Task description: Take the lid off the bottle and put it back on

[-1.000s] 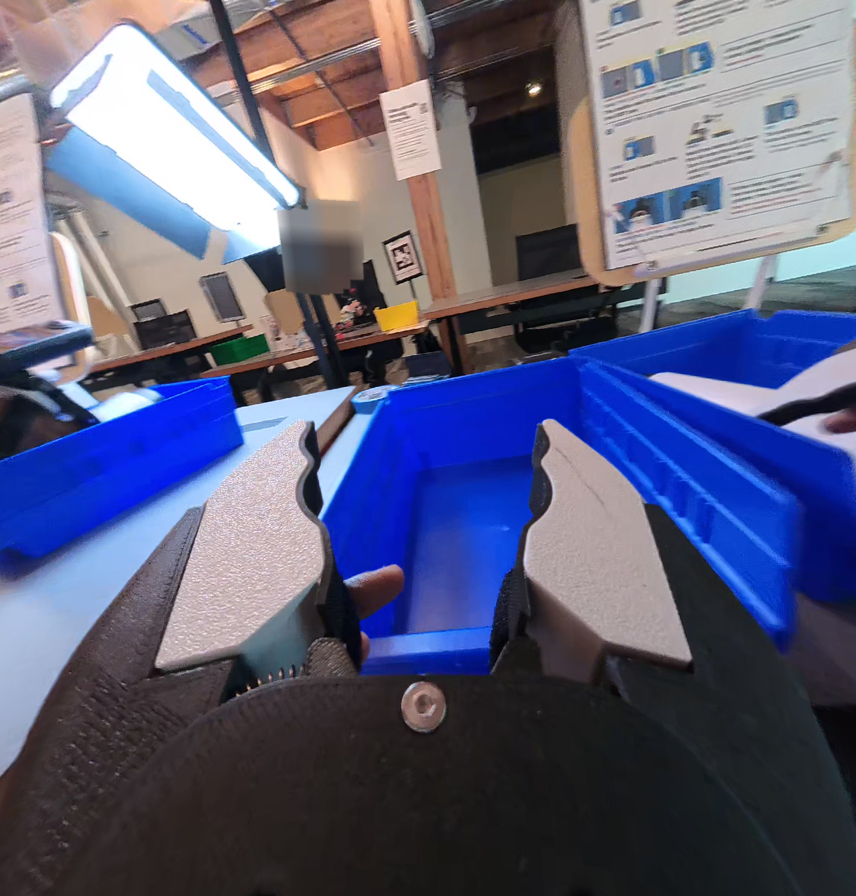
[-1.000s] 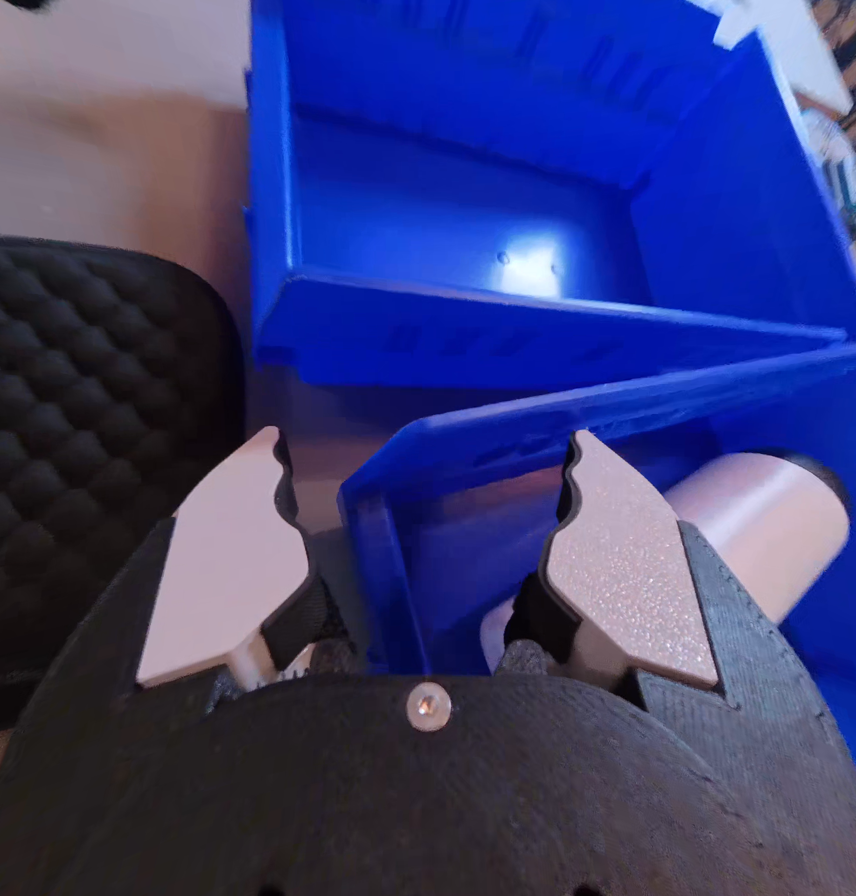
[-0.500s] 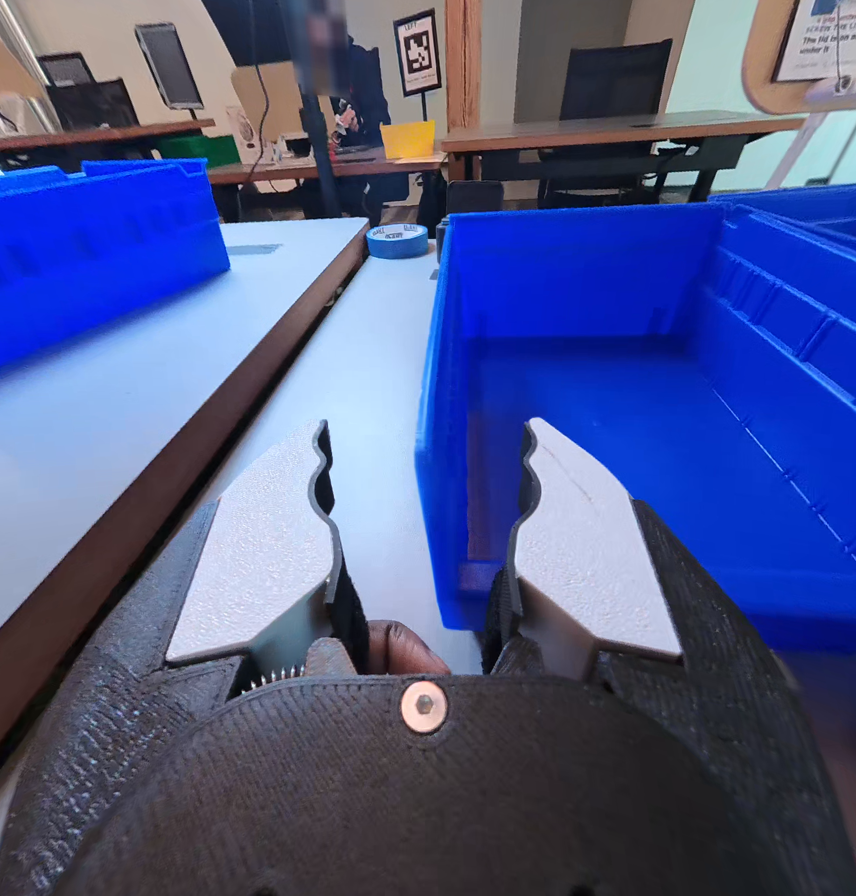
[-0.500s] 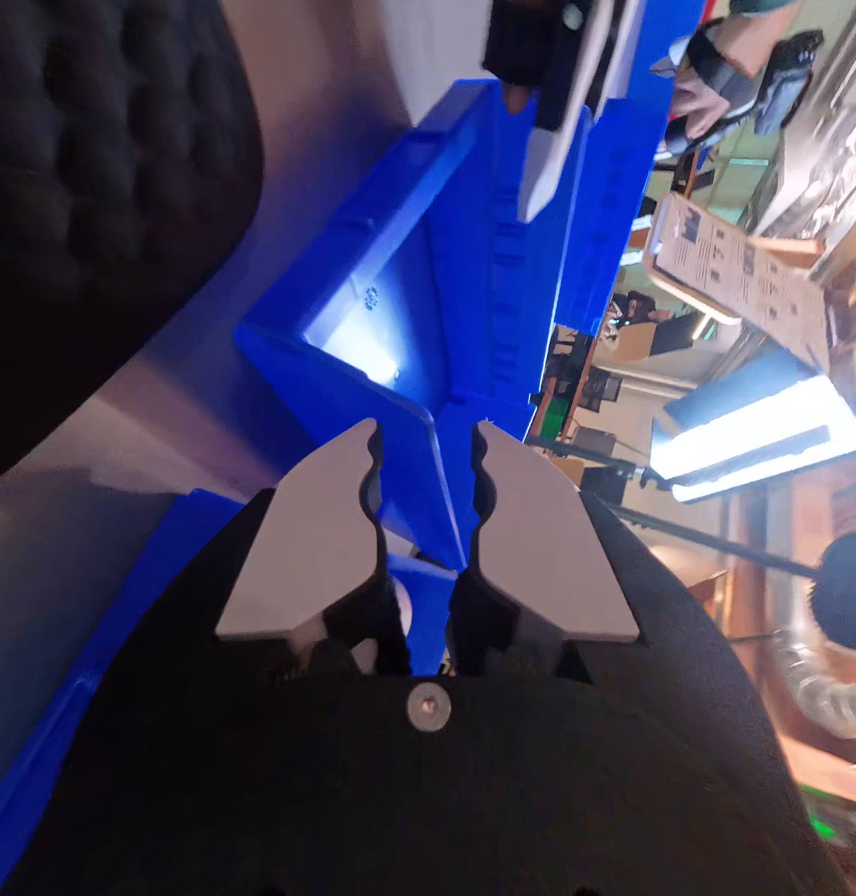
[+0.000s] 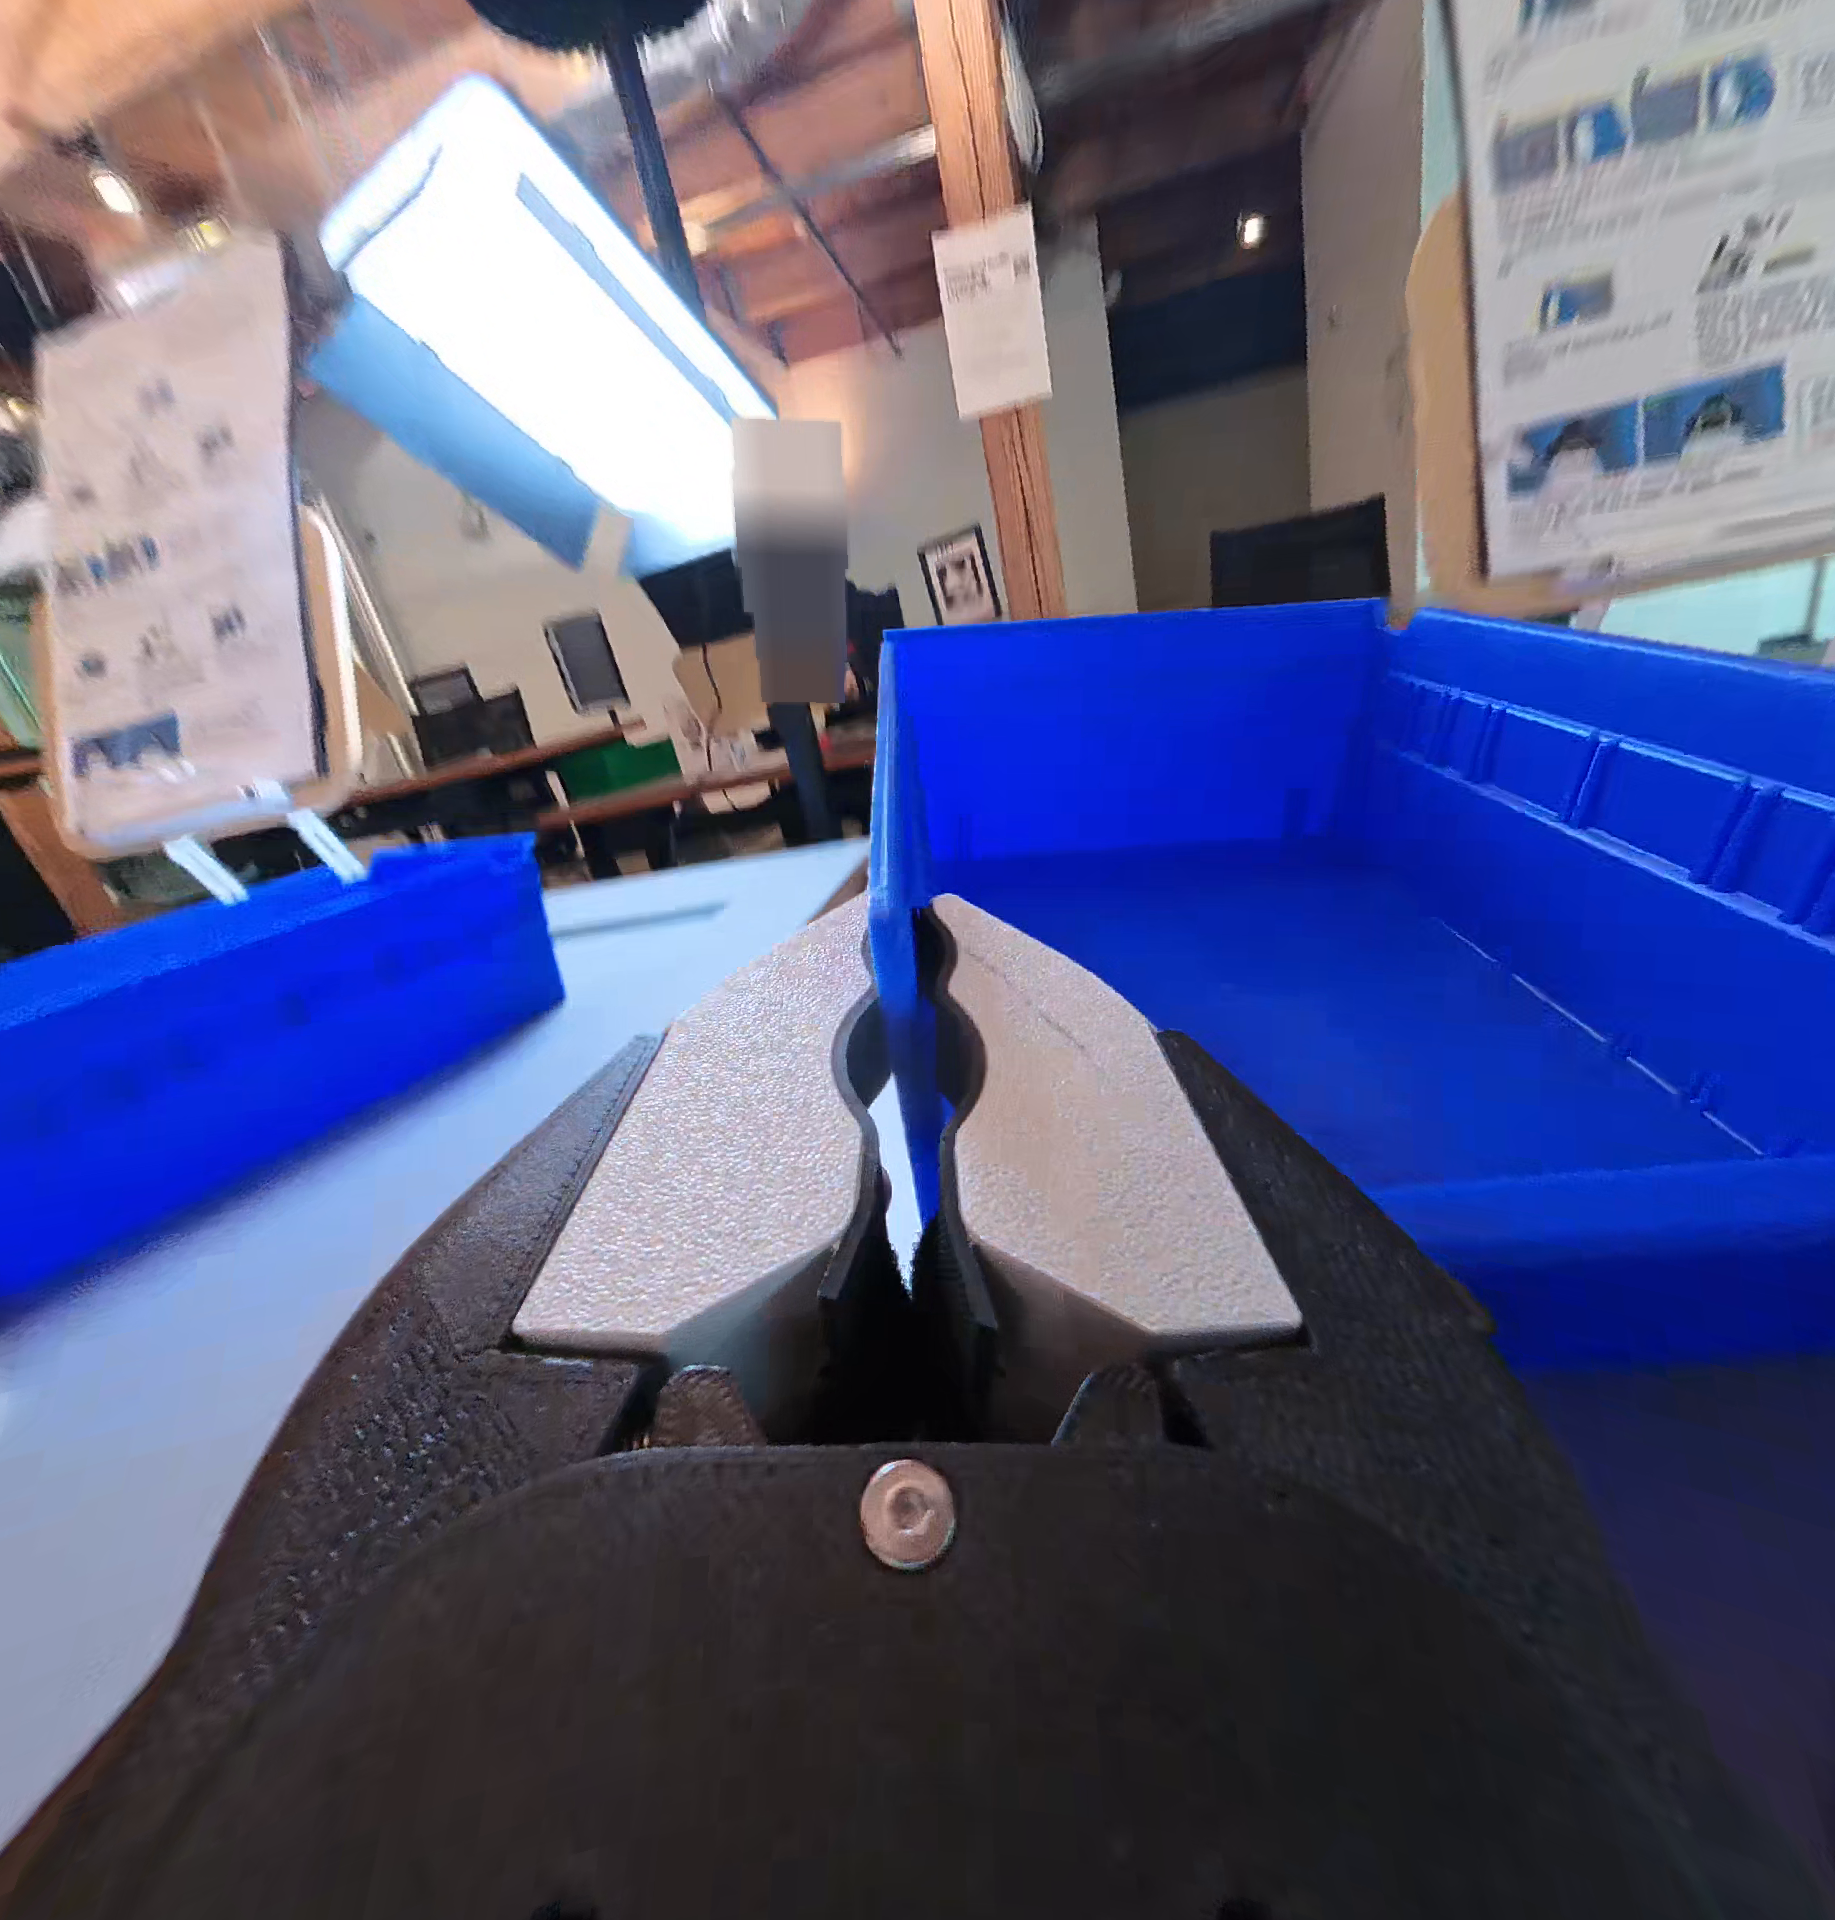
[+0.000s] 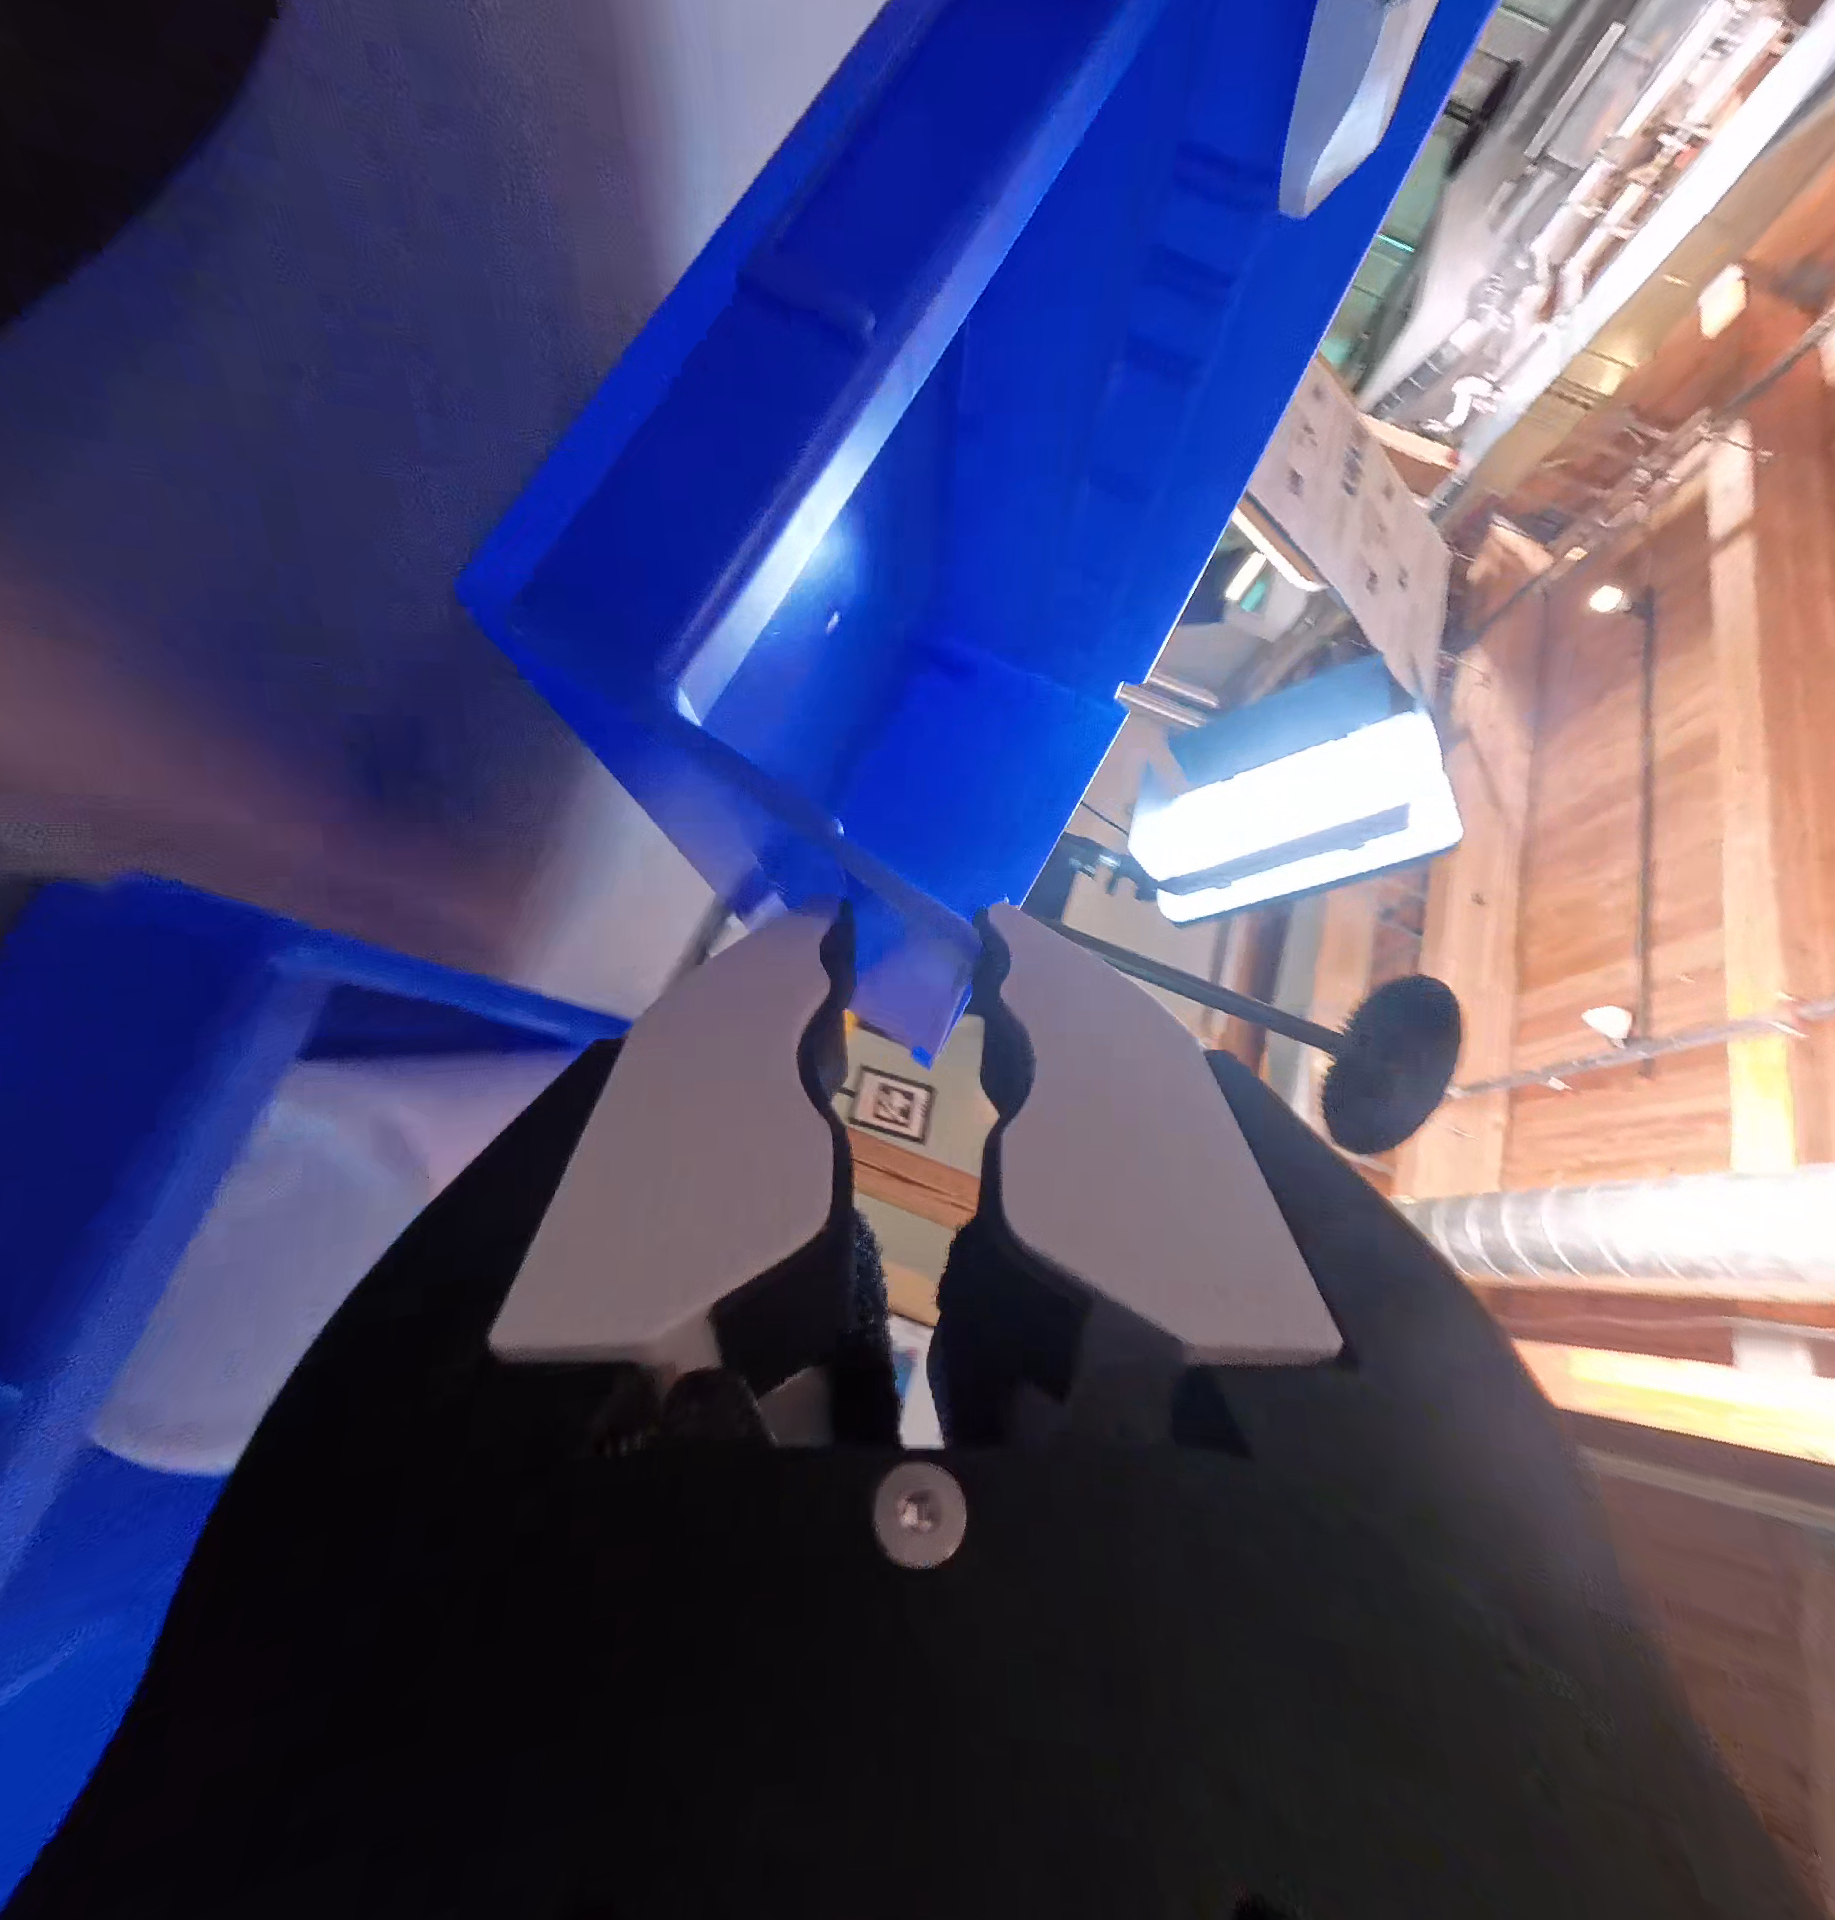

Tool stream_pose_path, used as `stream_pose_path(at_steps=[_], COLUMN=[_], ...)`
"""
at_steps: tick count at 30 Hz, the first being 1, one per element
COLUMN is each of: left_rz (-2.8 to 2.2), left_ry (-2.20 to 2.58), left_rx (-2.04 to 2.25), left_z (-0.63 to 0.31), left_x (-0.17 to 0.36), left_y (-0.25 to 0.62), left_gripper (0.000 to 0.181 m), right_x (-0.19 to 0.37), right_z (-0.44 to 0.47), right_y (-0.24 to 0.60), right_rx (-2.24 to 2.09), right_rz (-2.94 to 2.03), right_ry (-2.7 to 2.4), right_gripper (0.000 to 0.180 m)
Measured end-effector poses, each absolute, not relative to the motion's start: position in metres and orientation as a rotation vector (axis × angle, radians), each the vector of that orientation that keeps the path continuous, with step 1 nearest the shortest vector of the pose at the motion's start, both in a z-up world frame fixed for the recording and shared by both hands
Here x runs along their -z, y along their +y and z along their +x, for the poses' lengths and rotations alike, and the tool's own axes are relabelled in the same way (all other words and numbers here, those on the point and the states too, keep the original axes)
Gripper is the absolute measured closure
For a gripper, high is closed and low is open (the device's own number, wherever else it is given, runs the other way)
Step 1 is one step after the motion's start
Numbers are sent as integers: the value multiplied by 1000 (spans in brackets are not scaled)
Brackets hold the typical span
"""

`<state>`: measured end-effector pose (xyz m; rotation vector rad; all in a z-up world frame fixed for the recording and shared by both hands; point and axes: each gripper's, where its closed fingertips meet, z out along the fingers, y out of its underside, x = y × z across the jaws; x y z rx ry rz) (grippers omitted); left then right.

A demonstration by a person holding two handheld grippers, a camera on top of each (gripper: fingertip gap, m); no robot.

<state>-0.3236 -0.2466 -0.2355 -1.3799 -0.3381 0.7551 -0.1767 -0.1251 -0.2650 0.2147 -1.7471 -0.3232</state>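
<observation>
Bright light panel (image 5: 539,312) glaring overhead on its black pole (image 5: 653,177), wooden post (image 5: 996,343) rising to timber ceiling beams (image 6: 1723,727), long tables (image 5: 622,790) along the pale back wall (image 5: 497,592).

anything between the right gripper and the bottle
Yes. The right gripper is clamped on the rim of an empty blue plastic bin, which the left gripper also grips. The pale cylindrical bottle lies low to the left in a second blue bin, behind that bin's near wall.
</observation>
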Motion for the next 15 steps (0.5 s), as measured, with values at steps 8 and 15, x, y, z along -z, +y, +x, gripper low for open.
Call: stream_pose_path(at_steps=[8, 15], left_rz=[-1141, -1091], left_ry=[-140, 81], left_rx=[-709, -569], left_z=[-233, -127], left_x=[130, 82], left_y=[-184, -84], left_gripper=[178, 177], right_x=[187, 157], right_z=[-92, 24], right_y=[-70, 2], right_rx=[503, 722], right_rz=[91, -140], right_ry=[-1554, -1453], right_gripper=[171, 172])
